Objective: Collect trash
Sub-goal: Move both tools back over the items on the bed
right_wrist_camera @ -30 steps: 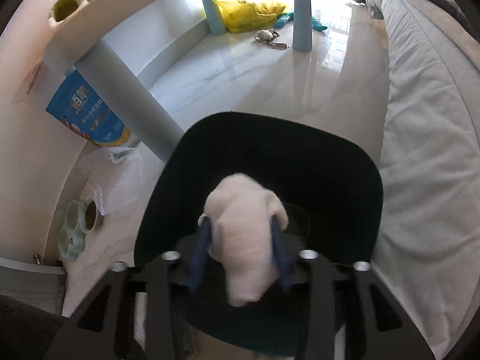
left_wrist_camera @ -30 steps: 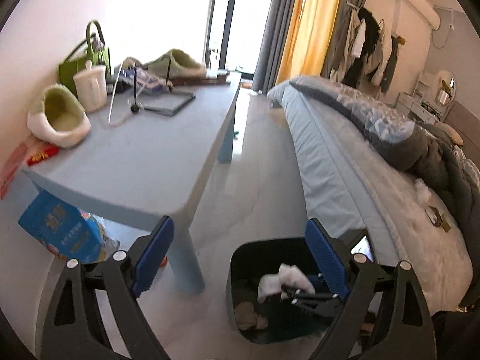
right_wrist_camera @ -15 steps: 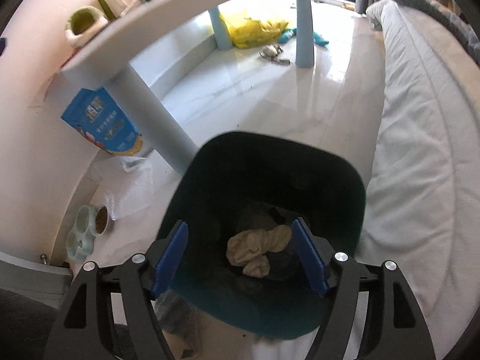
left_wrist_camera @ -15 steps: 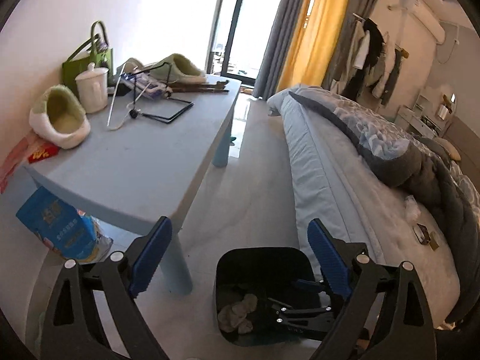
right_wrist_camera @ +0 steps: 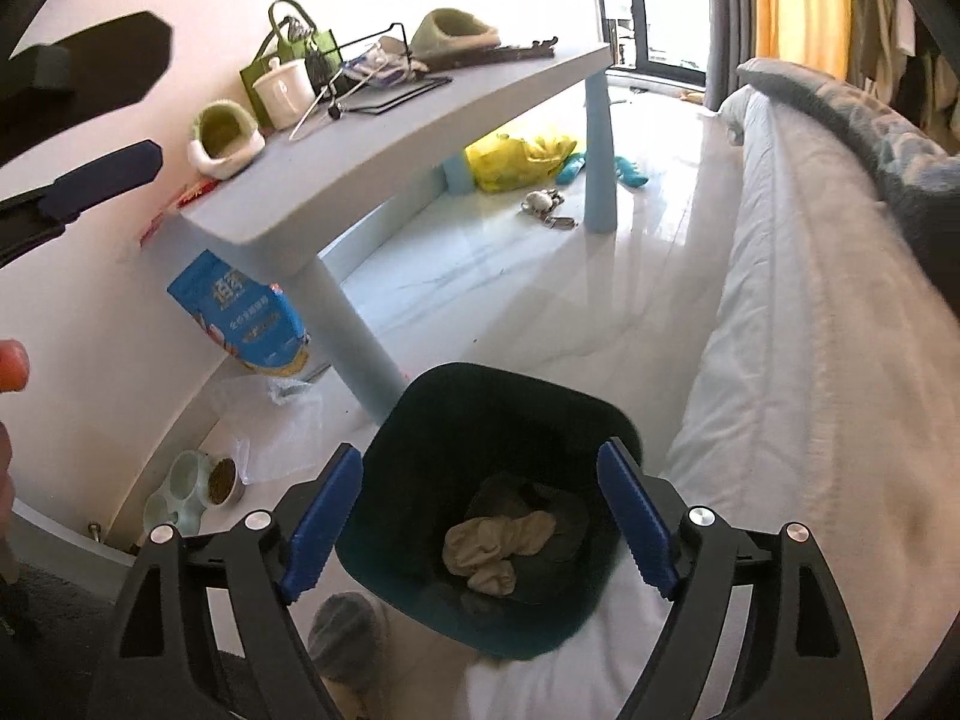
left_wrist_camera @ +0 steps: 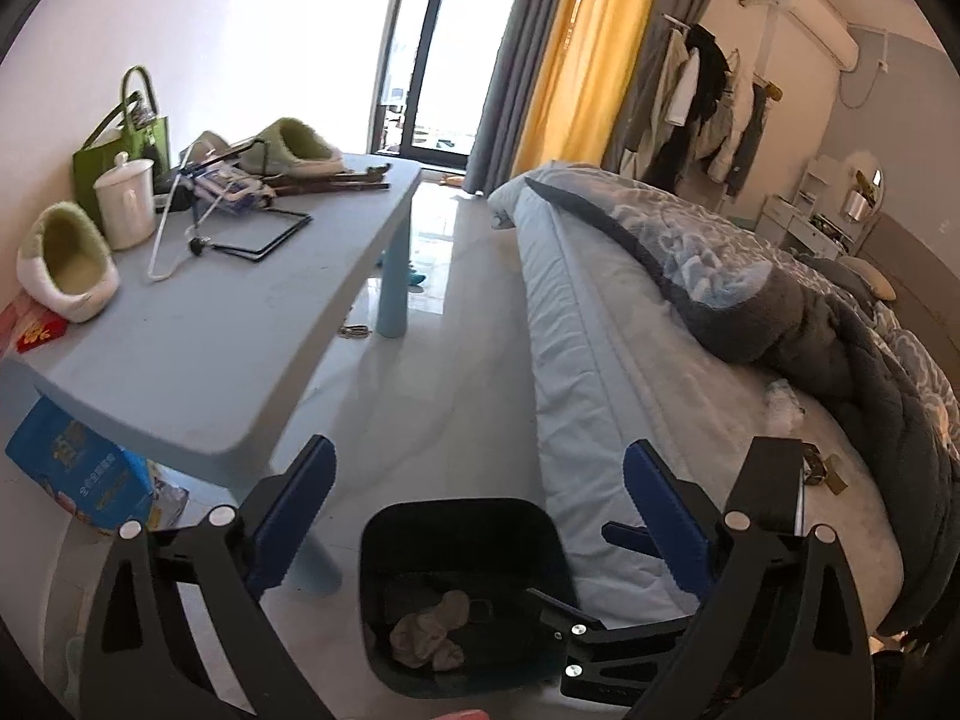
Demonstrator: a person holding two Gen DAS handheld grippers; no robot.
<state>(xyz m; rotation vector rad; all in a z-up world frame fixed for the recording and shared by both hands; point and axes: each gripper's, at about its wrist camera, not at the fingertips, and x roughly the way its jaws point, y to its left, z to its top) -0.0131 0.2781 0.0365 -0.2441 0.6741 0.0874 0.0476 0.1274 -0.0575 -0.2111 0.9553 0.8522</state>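
Note:
A dark bin [left_wrist_camera: 462,531] stands on the floor between the table and the bed, with crumpled beige tissue [left_wrist_camera: 429,630] at its bottom. My left gripper [left_wrist_camera: 477,456] hovers above it, open and empty. In the right wrist view the same bin [right_wrist_camera: 498,396] lies below my right gripper [right_wrist_camera: 480,459], whose jaws are opening with nothing between them; the tissue wad [right_wrist_camera: 498,540] rests loose in the bin. A white crumpled tissue [left_wrist_camera: 786,405] and a small wrapper [left_wrist_camera: 825,471] lie on the bed.
A light blue table [left_wrist_camera: 198,348] holds slippers, a white mug and a green bag. A blue pouch [right_wrist_camera: 240,312], clear plastic [right_wrist_camera: 270,420] and a pet bowl [right_wrist_camera: 192,486] sit by its near leg. The bed [right_wrist_camera: 810,360] borders the bin on the right.
The right gripper has let go of the white tissue wad, which dropped into the bin, and has widened and risen. The left gripper has drawn back and up from the bin.

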